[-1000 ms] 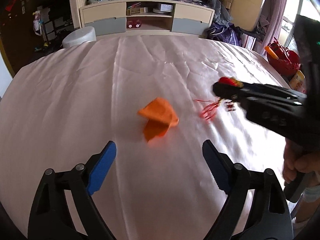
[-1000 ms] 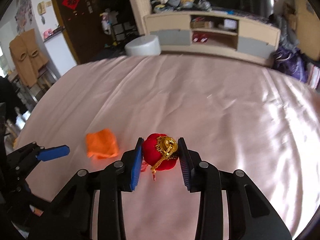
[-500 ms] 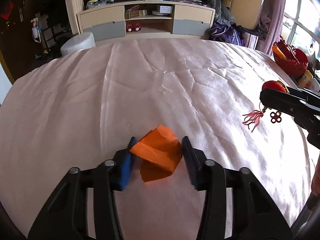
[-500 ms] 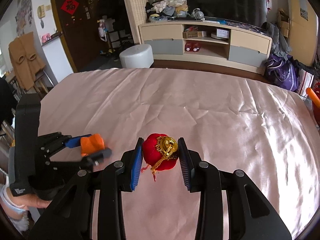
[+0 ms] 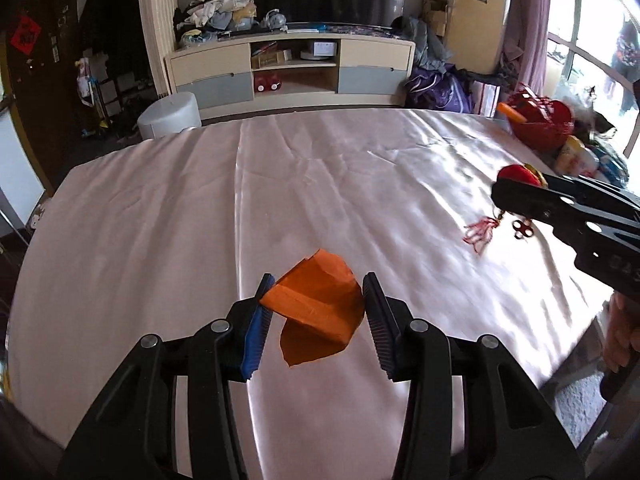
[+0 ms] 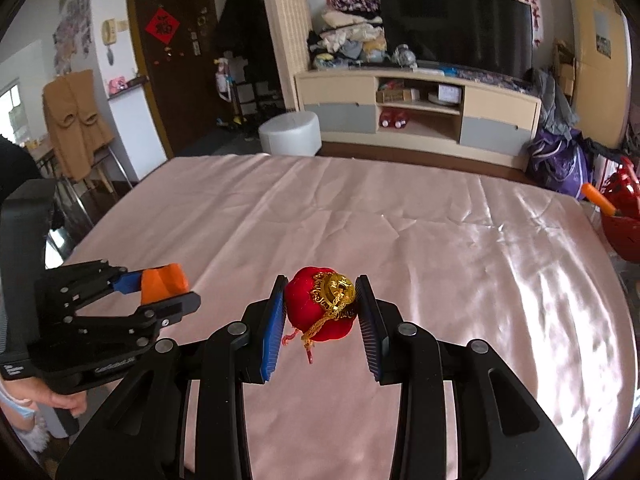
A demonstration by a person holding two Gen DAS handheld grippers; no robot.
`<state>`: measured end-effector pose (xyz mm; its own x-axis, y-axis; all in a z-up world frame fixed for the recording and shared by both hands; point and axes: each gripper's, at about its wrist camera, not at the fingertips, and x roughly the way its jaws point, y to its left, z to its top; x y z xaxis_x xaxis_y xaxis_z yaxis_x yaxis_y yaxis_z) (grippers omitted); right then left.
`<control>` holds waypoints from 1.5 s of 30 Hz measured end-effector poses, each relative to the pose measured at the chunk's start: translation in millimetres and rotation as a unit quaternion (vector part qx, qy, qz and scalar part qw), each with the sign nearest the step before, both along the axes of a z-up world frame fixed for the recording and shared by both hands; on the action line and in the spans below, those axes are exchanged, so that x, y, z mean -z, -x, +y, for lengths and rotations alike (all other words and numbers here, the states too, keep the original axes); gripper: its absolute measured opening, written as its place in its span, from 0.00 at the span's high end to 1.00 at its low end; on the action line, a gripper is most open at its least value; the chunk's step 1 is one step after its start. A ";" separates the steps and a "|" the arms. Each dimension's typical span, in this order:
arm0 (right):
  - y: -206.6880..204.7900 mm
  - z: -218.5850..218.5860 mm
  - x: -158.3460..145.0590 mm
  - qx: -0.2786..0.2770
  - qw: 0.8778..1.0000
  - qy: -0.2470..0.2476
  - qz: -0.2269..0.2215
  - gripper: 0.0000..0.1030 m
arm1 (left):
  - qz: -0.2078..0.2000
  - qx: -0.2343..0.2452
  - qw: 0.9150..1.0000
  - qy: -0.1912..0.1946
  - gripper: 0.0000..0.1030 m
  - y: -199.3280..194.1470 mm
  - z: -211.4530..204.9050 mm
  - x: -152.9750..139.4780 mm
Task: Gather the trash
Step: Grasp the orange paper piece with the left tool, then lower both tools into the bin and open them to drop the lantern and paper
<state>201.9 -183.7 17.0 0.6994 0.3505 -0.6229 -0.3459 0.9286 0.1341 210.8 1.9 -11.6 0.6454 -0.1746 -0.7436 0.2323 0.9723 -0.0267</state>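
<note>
An orange folded paper [image 5: 316, 300] hangs between the blue pads of my left gripper [image 5: 318, 312], which is shut on it above the pink cloth. The same paper [image 6: 164, 278] and left gripper [image 6: 156, 292] show at the left of the right wrist view. My right gripper [image 6: 322, 312] is shut on a red ornament [image 6: 318, 310] with gold trim, lifted off the cloth. From the left wrist view that ornament [image 5: 518, 172] peeks over the right gripper [image 5: 516, 196], its red tassel [image 5: 480, 232] dangling below.
A pink satin cloth [image 6: 400, 240] covers the big table. A red basket [image 5: 540, 122] with an orange item and packets stands off the right edge. A white round stool [image 6: 290, 136] and a TV cabinet [image 6: 416, 110] lie beyond the far edge. A hand [image 6: 60, 398] grips the left tool.
My left gripper came down over the orange paper, shut on it and lifted it off the cloth. My right gripper rose and pulled back, still holding the red ornament.
</note>
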 end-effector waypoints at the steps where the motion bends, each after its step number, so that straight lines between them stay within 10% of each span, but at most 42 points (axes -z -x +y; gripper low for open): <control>1: 7.6 -0.7 -2.4 -0.002 1.000 0.000 -0.004 0.66 | 0.001 0.001 1.000 0.000 0.59 8.9 -1.5 -2.1; 12: 101.0 -5.5 0.5 -0.030 0.999 0.010 -0.007 0.66 | 0.019 0.016 0.999 0.025 0.59 123.4 -21.5 -5.4; 23: 154.0 -9.6 60.4 -0.034 0.998 0.003 0.059 0.66 | 0.056 0.010 0.997 0.054 0.59 190.4 -30.2 49.8; 45: 171.7 -13.6 169.5 0.047 0.985 -0.016 0.164 0.66 | 0.184 0.008 0.981 0.062 0.59 196.0 -35.7 169.3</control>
<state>30.2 -197.2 -152.5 0.4927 0.3161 -0.8108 -0.1912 0.9483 0.2535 14.8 -33.8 -181.0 0.3347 -0.2861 -0.8978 0.1991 0.9528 -0.2294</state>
